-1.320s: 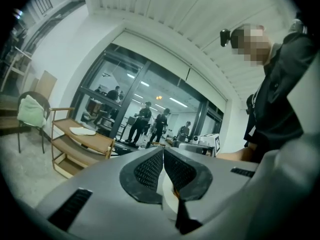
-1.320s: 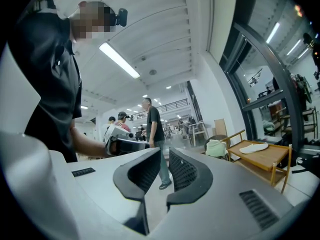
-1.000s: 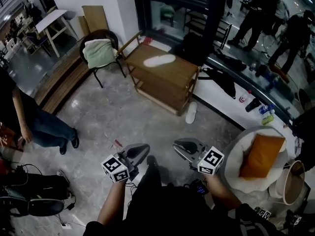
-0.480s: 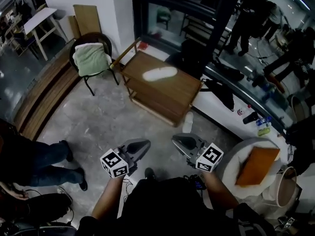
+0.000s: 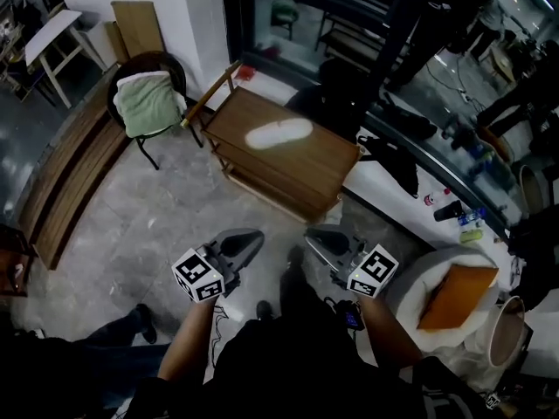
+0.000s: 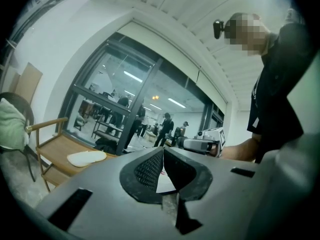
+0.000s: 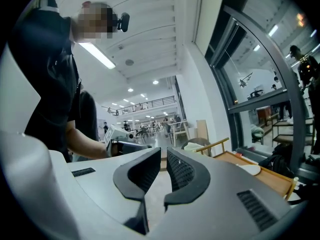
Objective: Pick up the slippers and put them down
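The wooden table (image 5: 327,160) and the white slipper (image 5: 279,133) lying on it sit closer than a second ago. The left gripper (image 5: 249,238) and right gripper (image 5: 319,236) are both pinched closed and empty, well short of the slipper. It is probably light, soft and floppy — best pinched at a side edge.

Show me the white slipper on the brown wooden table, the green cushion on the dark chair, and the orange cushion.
white slipper (image 5: 279,133): head view, middle of its upper side.
green cushion (image 5: 147,103): head view, centre of its fabric.
orange cushion (image 5: 456,297): head view, centre of its top face.
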